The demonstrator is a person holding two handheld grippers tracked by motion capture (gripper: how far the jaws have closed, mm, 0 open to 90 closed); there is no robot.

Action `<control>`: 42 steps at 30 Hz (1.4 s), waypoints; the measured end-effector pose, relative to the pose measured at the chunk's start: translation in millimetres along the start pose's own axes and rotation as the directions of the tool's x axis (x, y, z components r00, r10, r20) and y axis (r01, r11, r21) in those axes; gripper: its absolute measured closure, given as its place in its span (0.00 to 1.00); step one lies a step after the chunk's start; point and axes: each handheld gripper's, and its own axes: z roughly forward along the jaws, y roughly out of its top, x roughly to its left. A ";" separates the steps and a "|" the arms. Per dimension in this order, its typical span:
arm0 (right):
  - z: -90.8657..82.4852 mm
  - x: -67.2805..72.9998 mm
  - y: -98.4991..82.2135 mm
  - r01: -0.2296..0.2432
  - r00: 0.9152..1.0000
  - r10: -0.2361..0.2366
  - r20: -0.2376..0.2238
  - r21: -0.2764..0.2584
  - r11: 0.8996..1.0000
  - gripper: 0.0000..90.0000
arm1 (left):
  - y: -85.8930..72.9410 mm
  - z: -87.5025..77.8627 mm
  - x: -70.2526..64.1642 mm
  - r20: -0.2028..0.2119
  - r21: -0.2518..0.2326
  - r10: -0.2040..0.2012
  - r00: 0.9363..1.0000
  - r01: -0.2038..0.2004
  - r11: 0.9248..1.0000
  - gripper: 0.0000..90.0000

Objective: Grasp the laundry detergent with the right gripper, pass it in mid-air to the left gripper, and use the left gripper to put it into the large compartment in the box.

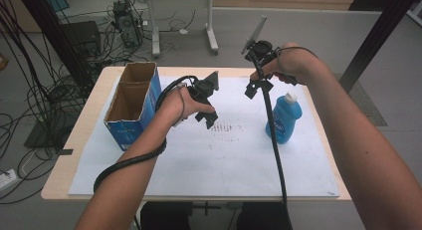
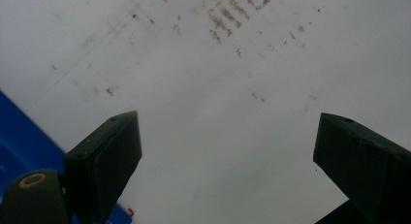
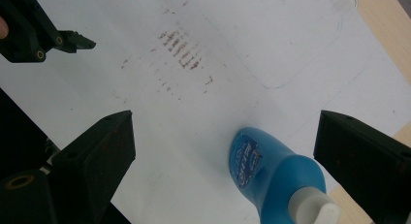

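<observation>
Blue bottle (image 1: 283,118) standing upright on white sheet (image 1: 199,160), ungrasped | right gripper (image 1: 259,85) hovering above it, jaws gaping, empty | left gripper (image 1: 206,110) likewise wide near cardboard box (image 1: 133,103) | I am judging pickup not begun.

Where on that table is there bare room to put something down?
The near half of the white sheet, between the two forearms, is bare. So is the strip between the cardboard box and the blue bottle, though the left tongs hang over it. The left edge is crowded by the box.
</observation>
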 end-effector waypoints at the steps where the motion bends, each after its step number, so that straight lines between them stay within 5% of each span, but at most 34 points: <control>1: -1.2 0.9 -1.3 -0.001 1.000 0.001 0.000 0.001 1.000 0.09 | -0.6 -0.4 0.3 0.006 -0.002 -0.001 1.000 0.001 1.000 0.12; 12: -15.0 2.2 -10.3 0.010 1.000 -0.009 0.024 -0.017 1.000 0.09 | -9.6 -5.1 1.8 0.000 -0.007 -0.006 1.000 0.006 1.000 0.11; 42: -25.0 -32.4 -65.9 -0.101 0.993 0.100 0.068 0.007 0.995 0.08 | -23.3 -8.6 0.9 -0.002 -0.018 -0.017 1.000 0.017 1.000 0.11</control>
